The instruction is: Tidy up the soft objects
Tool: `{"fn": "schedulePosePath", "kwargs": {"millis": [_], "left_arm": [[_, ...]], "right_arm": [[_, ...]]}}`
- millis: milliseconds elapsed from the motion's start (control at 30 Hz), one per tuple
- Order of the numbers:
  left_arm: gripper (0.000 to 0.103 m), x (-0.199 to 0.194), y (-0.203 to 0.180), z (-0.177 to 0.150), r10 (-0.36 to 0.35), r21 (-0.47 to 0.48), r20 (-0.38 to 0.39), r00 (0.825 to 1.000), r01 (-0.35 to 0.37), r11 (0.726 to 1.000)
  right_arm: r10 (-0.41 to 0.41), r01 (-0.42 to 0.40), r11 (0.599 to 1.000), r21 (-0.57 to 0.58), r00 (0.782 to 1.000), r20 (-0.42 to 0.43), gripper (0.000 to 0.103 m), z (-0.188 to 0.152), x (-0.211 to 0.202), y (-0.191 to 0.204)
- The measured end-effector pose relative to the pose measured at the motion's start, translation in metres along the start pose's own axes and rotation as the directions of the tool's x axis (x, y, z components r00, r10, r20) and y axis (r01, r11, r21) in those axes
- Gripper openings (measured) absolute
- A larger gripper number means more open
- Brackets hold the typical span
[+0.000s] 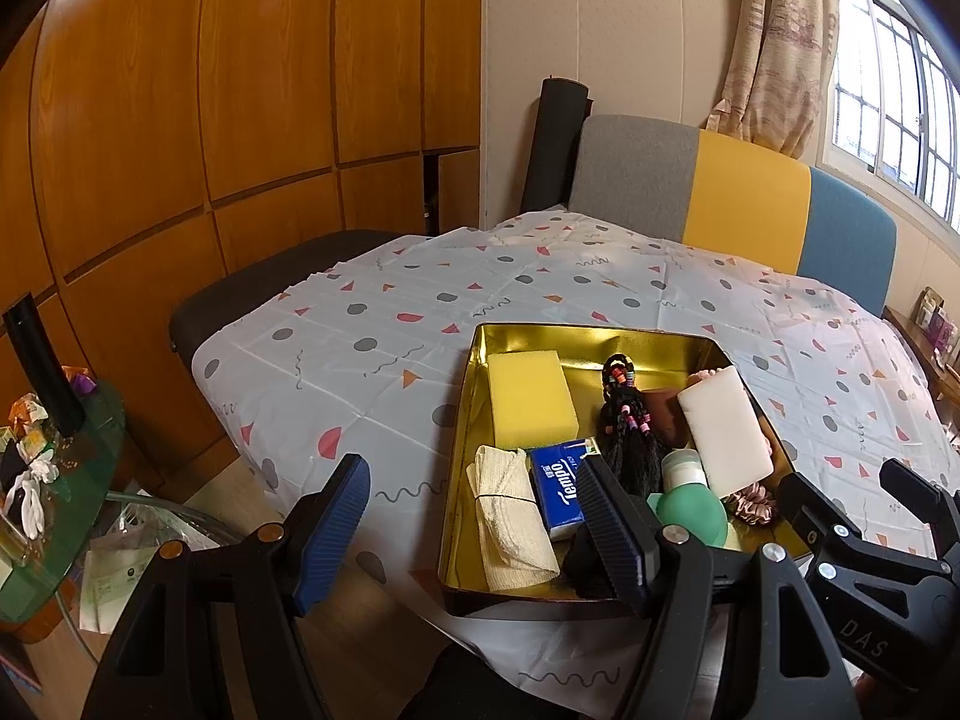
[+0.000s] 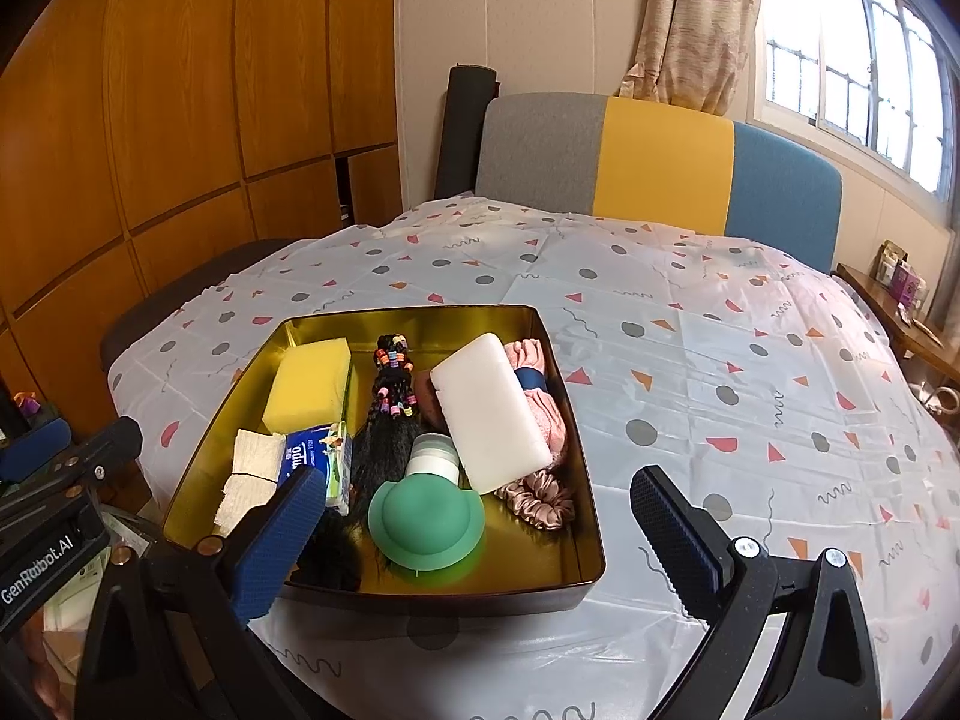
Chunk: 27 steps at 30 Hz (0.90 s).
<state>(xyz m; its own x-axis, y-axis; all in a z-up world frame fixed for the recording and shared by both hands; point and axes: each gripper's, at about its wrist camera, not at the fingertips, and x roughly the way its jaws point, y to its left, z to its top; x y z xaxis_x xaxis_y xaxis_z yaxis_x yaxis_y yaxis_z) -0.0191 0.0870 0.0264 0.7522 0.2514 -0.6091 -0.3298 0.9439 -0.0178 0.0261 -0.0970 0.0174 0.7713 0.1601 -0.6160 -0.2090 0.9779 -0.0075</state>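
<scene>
Looking at what sits nearest your tools, the left gripper (image 1: 480,531) hangs with its jaws spread and nothing between them, over the near left corner of the gold tin (image 2: 576,546). Your right gripper (image 2: 474,534) is spread wide too and empty, hovering at the tin's near right edge, so you're parked just short of everything.

Closest to the right gripper is the green silicone cup (image 2: 426,519), lying dome up. I'd guess it's light and squashy, a bit slick, so pinch its flat rim rather than the dome. Right beside it, the pink satin scrunchie (image 2: 537,501) looks slippery; grab a fat bunch of fabric.

On the near left, the cream cloth roll (image 1: 513,519) and the blue tissue pack (image 1: 561,483) lie side by side, just ahead of the left gripper's right finger. Both should be featherlight and give under the pads, so squeeze across the short width.

Mid-tin, the black braided hairpiece (image 2: 390,414) with coloured beads is floppy; take it near the beaded top or it'll droop.

The white foam block (image 2: 489,414) leans on pink fabric on the right, and the yellow sponge (image 2: 309,384) sits far left. Both look springy and easy, so grip across the narrow sides.
</scene>
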Motion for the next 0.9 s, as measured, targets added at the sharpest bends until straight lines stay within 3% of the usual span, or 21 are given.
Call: {"fn": "schedulePosePath", "kwargs": {"millis": [900], "left_arm": [[0.068, 0.0033, -0.0004, -0.0007, -0.006, -0.006, -0.014, 1.000, 0.006, 1.000]], "right_arm": [[0.000, 0.000, 1.000, 0.005, 1.000, -0.010, 0.102, -0.0032, 0.0017, -0.0020]]}}
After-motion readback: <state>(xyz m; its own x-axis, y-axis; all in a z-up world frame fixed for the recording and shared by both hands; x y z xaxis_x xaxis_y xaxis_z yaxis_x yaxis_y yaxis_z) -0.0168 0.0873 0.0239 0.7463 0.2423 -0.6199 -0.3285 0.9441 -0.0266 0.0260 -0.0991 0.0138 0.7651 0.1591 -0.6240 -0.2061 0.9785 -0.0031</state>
